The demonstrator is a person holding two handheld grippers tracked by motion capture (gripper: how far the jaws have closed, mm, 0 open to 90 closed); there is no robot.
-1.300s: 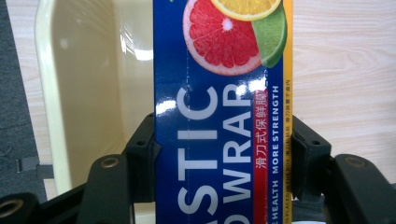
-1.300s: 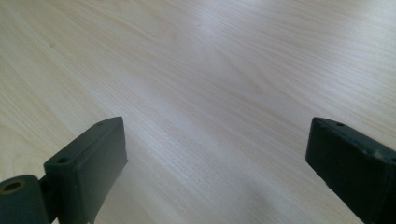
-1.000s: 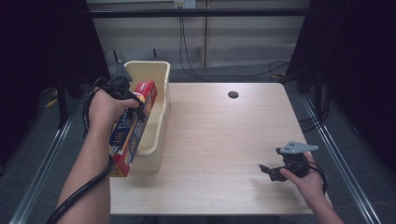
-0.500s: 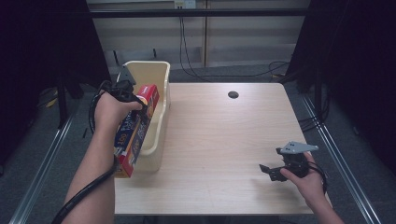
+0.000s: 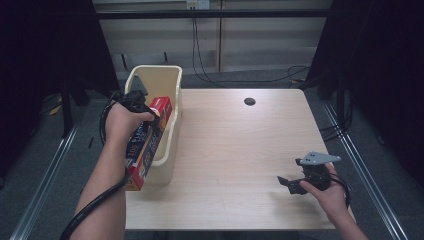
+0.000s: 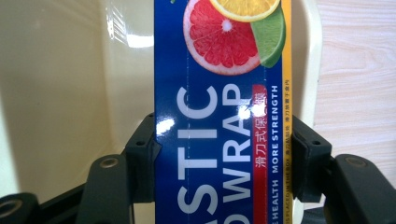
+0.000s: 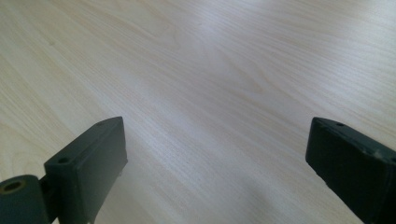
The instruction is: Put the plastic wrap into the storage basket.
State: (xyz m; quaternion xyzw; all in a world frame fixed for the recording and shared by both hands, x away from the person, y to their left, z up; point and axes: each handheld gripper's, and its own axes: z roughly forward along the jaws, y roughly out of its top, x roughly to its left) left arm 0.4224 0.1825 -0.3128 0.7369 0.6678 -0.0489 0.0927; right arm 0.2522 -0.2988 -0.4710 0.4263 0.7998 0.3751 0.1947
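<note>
Left gripper (image 6: pixel 219 154) has its jaws clamped on both long sides of the plastic wrap box (image 6: pixel 219 112), and the box hangs tilted over the cream bin (image 5: pixel 167 82) at the tabletop's left edge, its near end jutting past the bin's near wall. My read: it is being set into the bin, so level the box, line it up lengthwise, lower gently before releasing. Right gripper (image 5: pixel 295 184) rests near the front right corner, jaws wide, empty.
</note>
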